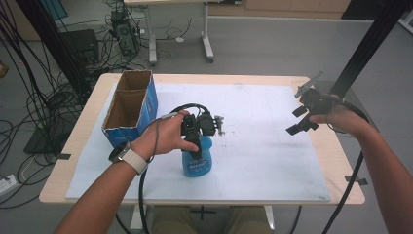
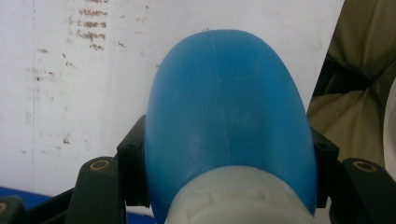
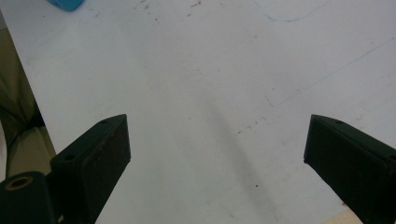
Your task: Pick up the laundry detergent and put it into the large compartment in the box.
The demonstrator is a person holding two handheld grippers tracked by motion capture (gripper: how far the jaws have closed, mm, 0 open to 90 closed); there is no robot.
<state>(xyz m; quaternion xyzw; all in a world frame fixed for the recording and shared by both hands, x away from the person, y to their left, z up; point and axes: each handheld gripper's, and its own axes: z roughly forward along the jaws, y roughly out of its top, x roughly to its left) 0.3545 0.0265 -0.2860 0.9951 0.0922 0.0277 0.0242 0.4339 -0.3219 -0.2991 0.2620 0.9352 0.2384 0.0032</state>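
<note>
Gripping the blue bottle (image 2: 224,112) upright with the left gripper (image 1: 200,127), jaws clamped around it. Holding the right gripper (image 3: 217,154) wide open, empty, well apart. Probably still awaiting transfer into the cardboard box (image 1: 130,105).

Blue plastic bottle (image 1: 197,163), upright on white mat, near front edge

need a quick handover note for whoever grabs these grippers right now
Left gripper: shut on the blue bottle, gripping near its white neck; the bottle stands on the white mat near the front edge.
Right gripper: open, holding nothing, above the mat's right side.
Cardboard box: open, at the mat's left.
Done: bottle gripped.
Left: moving it, probably; the destination is unclear.
</note>
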